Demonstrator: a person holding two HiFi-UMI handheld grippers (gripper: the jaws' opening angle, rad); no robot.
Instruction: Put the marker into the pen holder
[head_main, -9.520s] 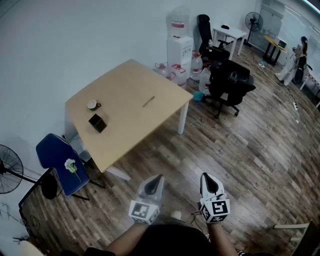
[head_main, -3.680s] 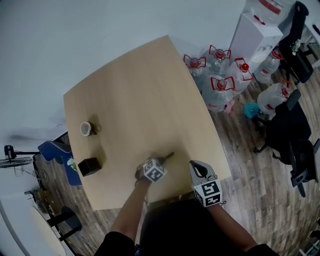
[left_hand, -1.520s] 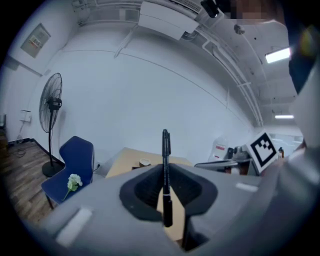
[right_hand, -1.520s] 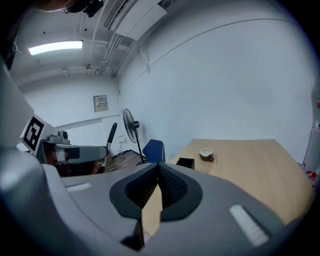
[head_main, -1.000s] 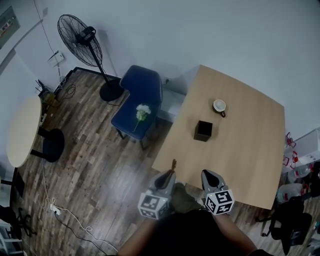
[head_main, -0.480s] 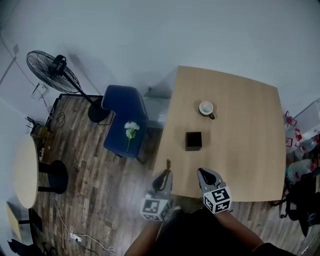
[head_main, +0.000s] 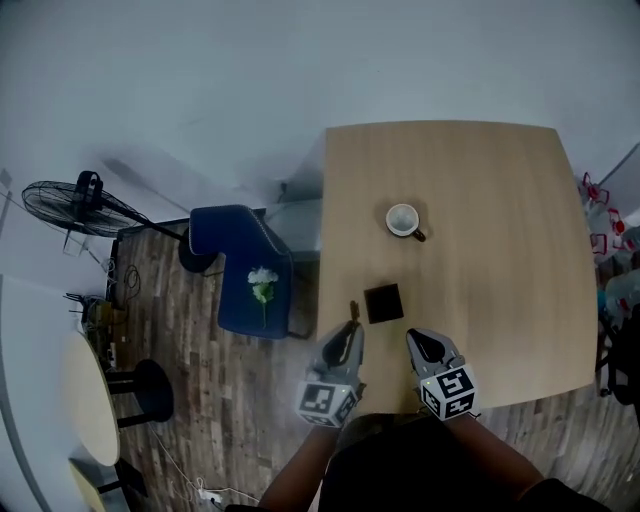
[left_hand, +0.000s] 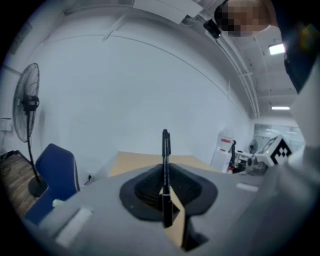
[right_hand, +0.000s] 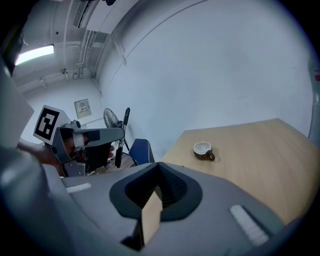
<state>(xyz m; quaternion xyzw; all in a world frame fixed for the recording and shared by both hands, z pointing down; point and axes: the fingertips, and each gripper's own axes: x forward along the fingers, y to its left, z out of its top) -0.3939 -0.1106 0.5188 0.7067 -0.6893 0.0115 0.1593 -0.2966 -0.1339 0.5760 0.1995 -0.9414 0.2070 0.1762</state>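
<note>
"The left claw (head_main: 348, 334) was clamped on the marker (left_hand: 165, 165), which stood upright from its tips. The holder (head_main: 384, 302) sat just ahead, slightly to its right, on the tabletop (head_main: 480, 190)."

"And the right claw (head_main: 424, 347)?"

"Closed on nothing, beside the left. My worry was that the marker, gripped near its lower end, could swing, catch the holder's rim and tip it."

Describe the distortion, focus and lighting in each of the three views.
Head view: fisheye bows the table edges; light is flat and slightly hazy. Left gripper view: dark vignette at the corners, marker fairly crisp between the shut jaws, ceiling lamps glaring at upper right. Right gripper view: near jaws soft, mug sharper, a bright ceiling strip at upper left.
</note>
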